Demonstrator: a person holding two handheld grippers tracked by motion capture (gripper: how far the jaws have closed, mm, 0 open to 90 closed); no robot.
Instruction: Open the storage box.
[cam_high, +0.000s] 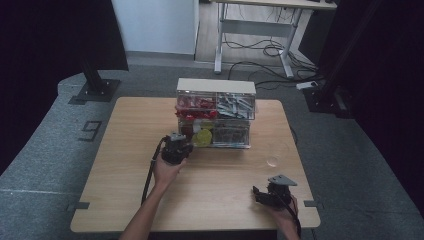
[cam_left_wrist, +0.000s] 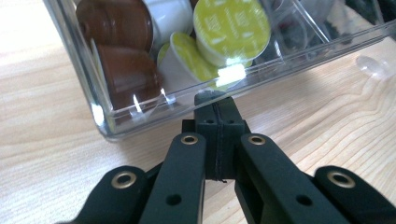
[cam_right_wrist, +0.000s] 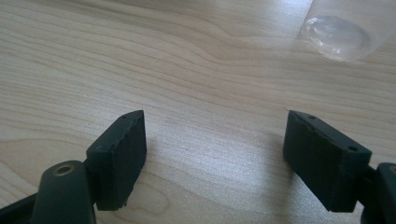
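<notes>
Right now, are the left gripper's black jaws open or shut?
Shut: the left gripper has its pads pressed flat together, nothing between them, tips against the clear plastic drawer.

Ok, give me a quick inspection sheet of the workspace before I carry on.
Surface: light wooden table, bare wood in front.
Job's things: clear drawer organiser; lower left drawer holds brown, white and yellow-lidded capsules.
Clutter: one clear plastic cup on the table, right of the organiser.
Grippers: left gripper shut, tips at the drawer's front wall, nothing between them; right gripper open over bare wood, empty.
Cables: black cable trailing from the left gripper; loose cables on the floor behind.
Surroundings: grey carpet, desk frame beyond, dark curtains at the sides.
</notes>
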